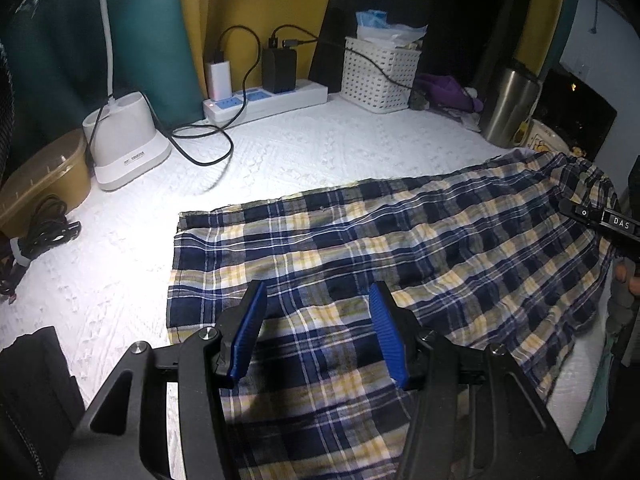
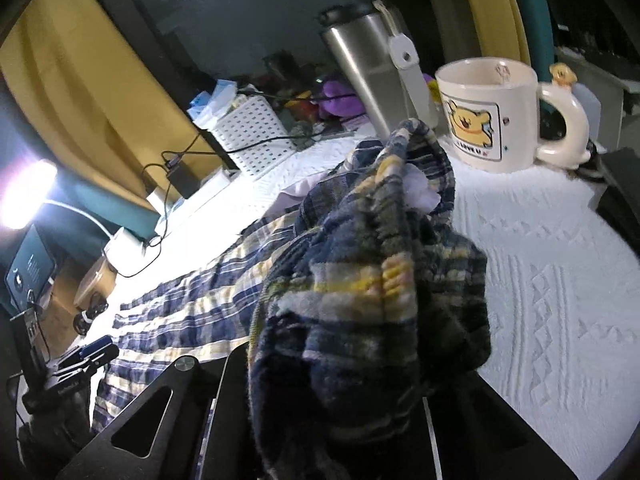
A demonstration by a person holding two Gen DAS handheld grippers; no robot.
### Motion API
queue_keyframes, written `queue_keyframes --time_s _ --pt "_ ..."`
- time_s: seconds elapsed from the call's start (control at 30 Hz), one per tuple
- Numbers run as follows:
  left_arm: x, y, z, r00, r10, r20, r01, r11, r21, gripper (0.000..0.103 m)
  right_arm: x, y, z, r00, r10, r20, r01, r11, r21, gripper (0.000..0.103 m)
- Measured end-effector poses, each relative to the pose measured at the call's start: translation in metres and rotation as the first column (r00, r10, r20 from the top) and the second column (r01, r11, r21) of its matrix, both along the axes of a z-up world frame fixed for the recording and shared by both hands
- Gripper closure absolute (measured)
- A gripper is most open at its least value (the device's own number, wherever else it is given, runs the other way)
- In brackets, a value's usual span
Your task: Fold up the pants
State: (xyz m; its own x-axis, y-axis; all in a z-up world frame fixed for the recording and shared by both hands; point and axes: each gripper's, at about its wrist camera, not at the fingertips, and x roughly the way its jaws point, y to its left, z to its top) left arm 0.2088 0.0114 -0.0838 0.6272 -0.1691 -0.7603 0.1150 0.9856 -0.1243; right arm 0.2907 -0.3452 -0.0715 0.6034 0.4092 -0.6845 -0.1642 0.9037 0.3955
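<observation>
While the plaid pants [image 1: 360,248] lie spread across the white textured cover [image 1: 280,152], your left gripper [image 1: 318,332] hangs over the near part of the fabric with its two blue fingers [image 1: 248,332] set wide apart and nothing between them. The cloth beneath the left gripper is flat, with one leg running away toward the hem edge on the side of the white lamp base [image 1: 126,140].

Your right gripper [image 2: 360,380] is buried in a bunched mass of the pants [image 2: 372,280], lifted off the cover; its fingertips are hidden by the cloth, so you cannot tell how far they stand apart (the fabric drapes over the whole front of the tool). In the left wrist view, the right gripper [image 1: 600,220] shows only as a black body at the waist end of the pants.

Take the pants as your landmark for the following items:

- The cream mug [image 2: 492,116] with a yellow bear print stands on the cover just beyond the lifted waist end.
- The steel tumbler [image 2: 368,68] stands beside the mug, farther from the pants.
- The white perforated basket [image 1: 380,76] sits well beyond the pants, at the rear of the cover.
- The white power strip [image 1: 264,100], with black cables plugged in, lies next to the basket.
- The tan lidded box [image 1: 44,176] sits beside the lamp base, well apart from the hem edge.
</observation>
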Motion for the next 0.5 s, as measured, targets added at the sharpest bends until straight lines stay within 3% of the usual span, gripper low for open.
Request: queue_keyframes --time_s 0.5 --pt "-0.028 0.025 0.024 0.997 0.005 0.073 -0.002 0.999 -0.039 0.050 -0.024 0.041 0.037 0.995 0.077 0.058 -0.072 0.995 -0.070 0.088"
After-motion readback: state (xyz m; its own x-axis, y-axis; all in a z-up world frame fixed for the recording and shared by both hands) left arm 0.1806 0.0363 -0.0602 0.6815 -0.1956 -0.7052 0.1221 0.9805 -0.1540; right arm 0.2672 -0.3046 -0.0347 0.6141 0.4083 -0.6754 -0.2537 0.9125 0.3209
